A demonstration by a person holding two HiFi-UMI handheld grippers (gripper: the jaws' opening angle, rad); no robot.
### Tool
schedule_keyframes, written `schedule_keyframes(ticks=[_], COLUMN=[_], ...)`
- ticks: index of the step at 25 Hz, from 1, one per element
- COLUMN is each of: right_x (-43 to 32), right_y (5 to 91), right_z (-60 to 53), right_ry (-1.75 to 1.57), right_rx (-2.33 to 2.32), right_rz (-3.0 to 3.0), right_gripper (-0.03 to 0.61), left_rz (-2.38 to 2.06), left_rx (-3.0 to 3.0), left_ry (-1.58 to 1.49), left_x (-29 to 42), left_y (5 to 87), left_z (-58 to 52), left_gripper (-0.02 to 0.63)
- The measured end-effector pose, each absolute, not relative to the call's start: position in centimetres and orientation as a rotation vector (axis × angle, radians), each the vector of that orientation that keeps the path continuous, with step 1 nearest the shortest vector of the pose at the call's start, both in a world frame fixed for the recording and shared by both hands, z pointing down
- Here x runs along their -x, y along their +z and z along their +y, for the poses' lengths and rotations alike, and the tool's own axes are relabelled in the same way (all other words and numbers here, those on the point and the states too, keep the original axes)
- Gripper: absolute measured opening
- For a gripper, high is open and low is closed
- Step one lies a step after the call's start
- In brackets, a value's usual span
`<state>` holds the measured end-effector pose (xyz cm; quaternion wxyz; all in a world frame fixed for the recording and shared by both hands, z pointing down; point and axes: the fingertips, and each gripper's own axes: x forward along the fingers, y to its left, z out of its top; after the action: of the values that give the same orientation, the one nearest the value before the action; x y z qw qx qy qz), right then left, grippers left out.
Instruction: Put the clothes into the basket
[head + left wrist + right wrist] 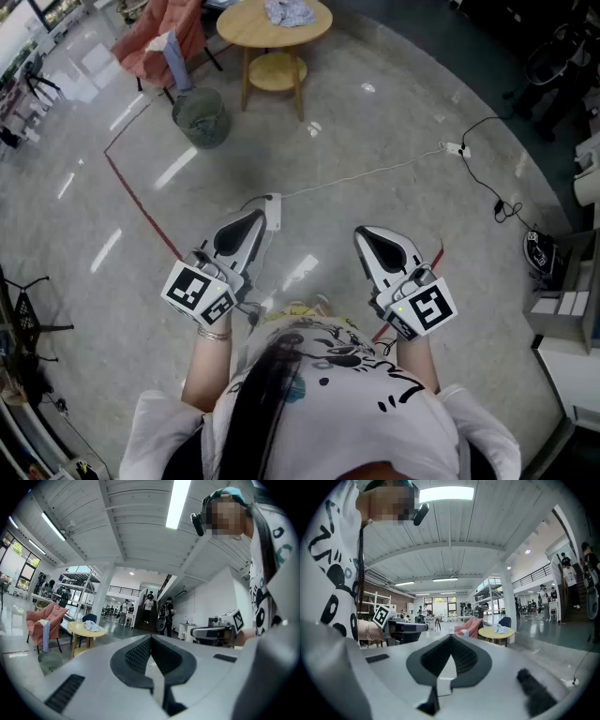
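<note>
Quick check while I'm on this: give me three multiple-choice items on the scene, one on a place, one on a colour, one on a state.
1. The crumpled pale blue cloth lies: A on the round yellow wooden table; B under it; C hanging off its edge.
2. The long tape line is: A blue; B red; C yellow.
3. The left tongs and right tongs are: A wide open; B gripping cloth; C shut, empty.
Answers: 1 A, it sits on the tabletop; 2 B, the head view shows red; 3 C, the pads meet with nothing between.
</note>
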<state>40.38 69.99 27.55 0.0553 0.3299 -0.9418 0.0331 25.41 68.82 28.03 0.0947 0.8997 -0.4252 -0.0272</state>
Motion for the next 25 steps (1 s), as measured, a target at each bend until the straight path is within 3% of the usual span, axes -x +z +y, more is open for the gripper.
schedule_keyframes(ticks=[25], right_x=[-43.3], right_y=[29.0], right_z=[67.8], right_ry=[0.165], right_rx=[-0.891], right_rz=[-2.924], right_gripper=[0.031], left_rz=[-1.367], left_rx=[-2.623], left_ry=[0.074], left_x=[-27.1], left_y=[30.4], left_z=[68.6], left_gripper=[0.014])
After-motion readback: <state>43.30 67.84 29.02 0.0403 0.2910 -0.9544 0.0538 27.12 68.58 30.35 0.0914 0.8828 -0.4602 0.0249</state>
